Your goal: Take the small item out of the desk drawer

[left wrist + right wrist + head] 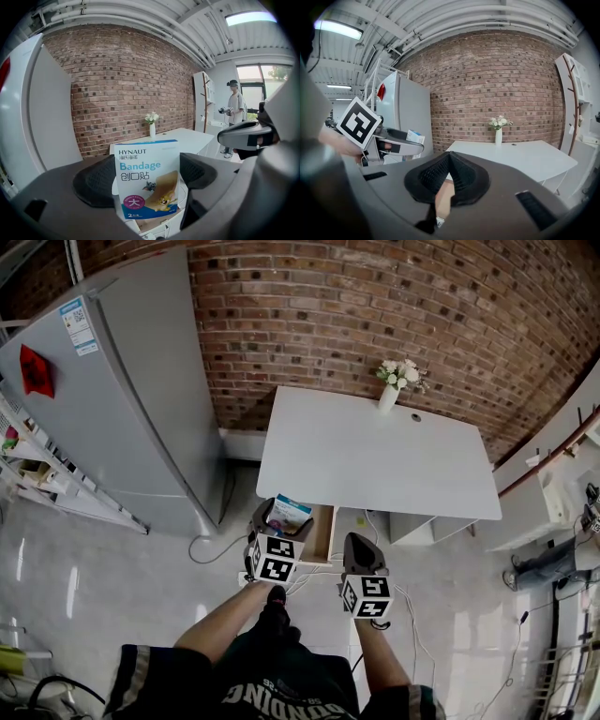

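A small white and blue bandage box point(147, 180) stands upright between the pads of my left gripper point(146, 178), which is shut on it. From the head the box point(289, 513) shows at the left gripper point(273, 521), above the open wooden desk drawer point(320, 532) under the white desk point(375, 460). My right gripper point(362, 557) hangs to the right of the drawer, its jaws point(449, 177) pressed together with nothing between them. The box point(415, 137) also appears in the right gripper view, at the left.
A white vase of flowers point(392, 390) stands at the desk's far edge against the brick wall. A grey fridge point(122, 399) is to the left, with shelving point(37, 470) beside it. Cables point(412, 615) lie on the floor. A person point(235, 110) stands far off near a window.
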Demonstrator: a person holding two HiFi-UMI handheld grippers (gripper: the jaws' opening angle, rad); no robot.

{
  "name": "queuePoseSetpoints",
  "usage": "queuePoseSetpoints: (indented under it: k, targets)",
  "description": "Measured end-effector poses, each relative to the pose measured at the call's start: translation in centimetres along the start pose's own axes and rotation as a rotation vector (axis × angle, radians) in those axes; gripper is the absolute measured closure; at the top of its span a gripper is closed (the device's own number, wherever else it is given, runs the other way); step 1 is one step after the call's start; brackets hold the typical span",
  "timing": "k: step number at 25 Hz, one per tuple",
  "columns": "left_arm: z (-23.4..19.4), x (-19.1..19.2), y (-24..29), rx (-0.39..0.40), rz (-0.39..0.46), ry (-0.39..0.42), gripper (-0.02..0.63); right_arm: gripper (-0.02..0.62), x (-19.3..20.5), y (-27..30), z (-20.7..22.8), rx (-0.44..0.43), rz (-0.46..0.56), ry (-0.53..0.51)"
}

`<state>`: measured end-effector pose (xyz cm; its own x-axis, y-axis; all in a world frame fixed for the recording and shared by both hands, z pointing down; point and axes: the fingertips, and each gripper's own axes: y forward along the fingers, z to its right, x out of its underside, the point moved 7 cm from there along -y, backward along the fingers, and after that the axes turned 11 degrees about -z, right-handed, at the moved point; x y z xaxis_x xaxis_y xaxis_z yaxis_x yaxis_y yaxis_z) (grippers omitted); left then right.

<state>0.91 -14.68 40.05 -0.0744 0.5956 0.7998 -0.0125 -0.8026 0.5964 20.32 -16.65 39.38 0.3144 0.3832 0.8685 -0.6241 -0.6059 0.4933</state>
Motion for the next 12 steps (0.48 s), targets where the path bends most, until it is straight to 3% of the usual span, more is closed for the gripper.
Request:
queuePoseSetpoints:
  k: [12]
  targets:
    - [0.09, 0.87, 0.02, 0.007, -0.013, -0.003, 0.169, 0.572, 0.26, 0.19, -0.69, -0.014, -0.002, 0.004]
